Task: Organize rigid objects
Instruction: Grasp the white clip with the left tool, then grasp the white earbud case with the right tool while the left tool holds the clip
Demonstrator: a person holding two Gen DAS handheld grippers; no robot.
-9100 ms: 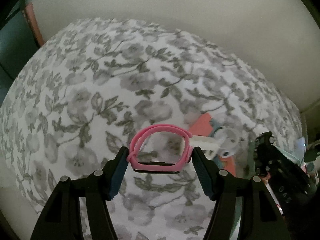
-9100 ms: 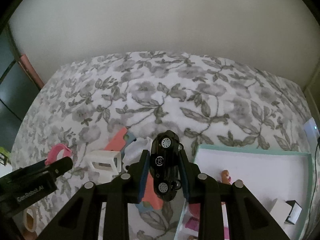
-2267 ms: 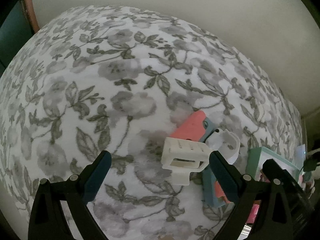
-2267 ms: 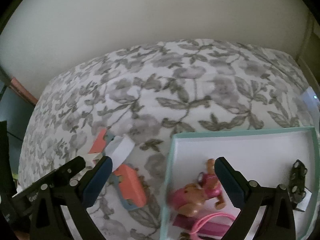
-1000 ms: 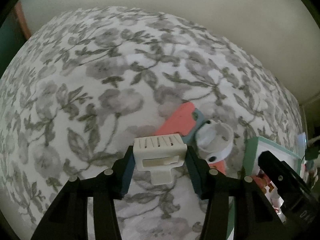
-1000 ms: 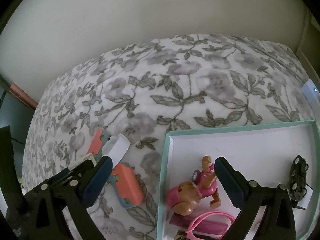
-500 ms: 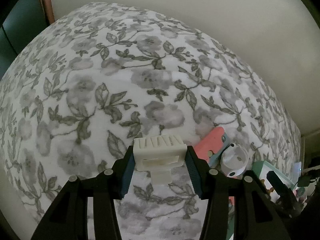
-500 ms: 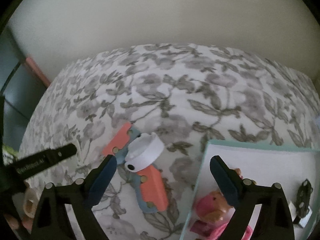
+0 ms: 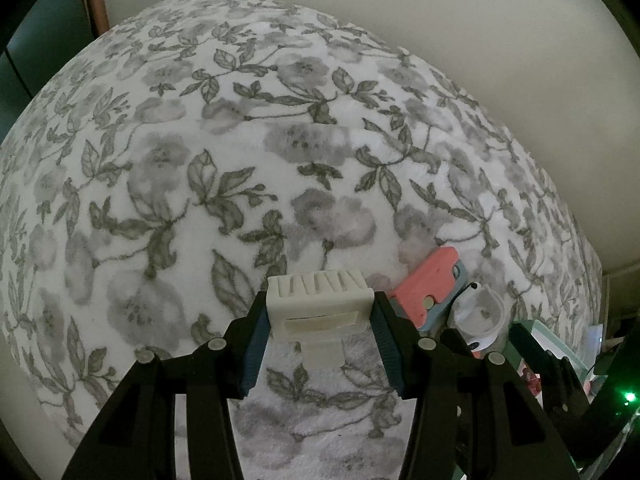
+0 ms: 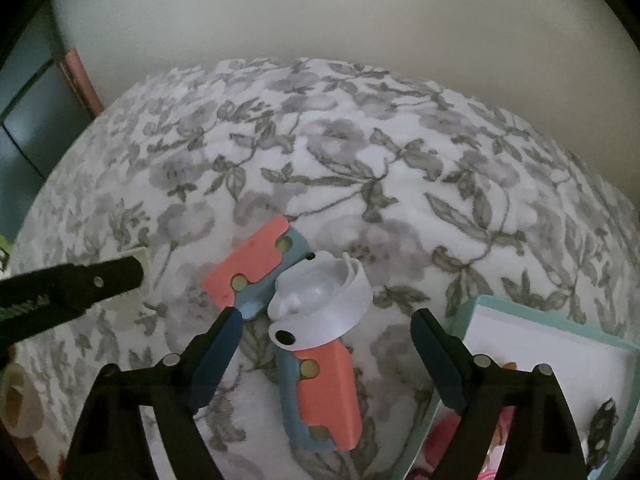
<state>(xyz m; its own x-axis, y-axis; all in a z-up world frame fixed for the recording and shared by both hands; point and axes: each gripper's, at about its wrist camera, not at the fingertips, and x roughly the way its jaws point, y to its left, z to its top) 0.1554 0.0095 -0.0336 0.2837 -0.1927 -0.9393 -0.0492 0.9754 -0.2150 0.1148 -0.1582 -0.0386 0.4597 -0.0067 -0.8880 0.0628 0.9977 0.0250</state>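
Observation:
My left gripper [image 9: 319, 334] is shut on a white slotted plastic block [image 9: 318, 307] and holds it above the floral blanket. My right gripper [image 10: 326, 348] is open, its jaws either side of a white ring-shaped plastic piece [image 10: 320, 300] that rests on a coral and blue hinged piece [image 10: 324, 396]. Both also show in the left wrist view, the ring [image 9: 482, 314] and the coral piece [image 9: 430, 280], to the right of the block. The left gripper's finger [image 10: 72, 286] shows at the left of the right wrist view.
A teal-rimmed white tray [image 10: 560, 320] lies at the right with a pink toy [image 10: 444, 436] and a black toy car [image 10: 602, 432] in it. A tape roll [image 10: 18, 400] lies at the lower left. A wall runs behind the floral blanket [image 9: 240, 160].
My left gripper closed on the white block and has lifted it off the blanket, away from the coral piece. My right gripper has moved left from over the tray to the white ring.

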